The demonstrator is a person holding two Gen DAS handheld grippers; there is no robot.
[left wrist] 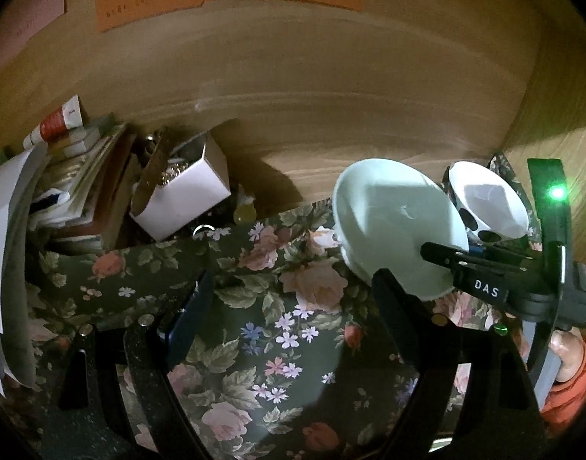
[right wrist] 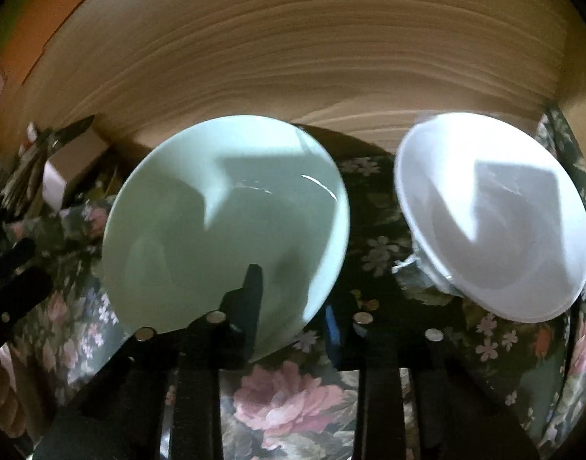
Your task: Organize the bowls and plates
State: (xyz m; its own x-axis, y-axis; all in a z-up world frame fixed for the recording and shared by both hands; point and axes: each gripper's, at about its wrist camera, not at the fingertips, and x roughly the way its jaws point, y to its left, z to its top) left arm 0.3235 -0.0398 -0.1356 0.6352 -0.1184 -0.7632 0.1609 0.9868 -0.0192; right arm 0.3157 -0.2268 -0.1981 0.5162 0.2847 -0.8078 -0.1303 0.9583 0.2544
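Green bowl (right wrist: 224, 226) beside white bowl (right wrist: 492, 218), floral cloth (right wrist: 289, 398), cluttered box (left wrist: 181, 195) leftward

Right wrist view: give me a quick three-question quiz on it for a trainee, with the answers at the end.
1. True or false: the green bowl sits nested inside the white bowl.
2. The right gripper is clamped on: A) the white bowl's rim, B) the green bowl's rim, C) the tablecloth.
3. What pattern does the tablecloth show?
Key: 1 false, they sit apart; 2 B; 3 flowers.
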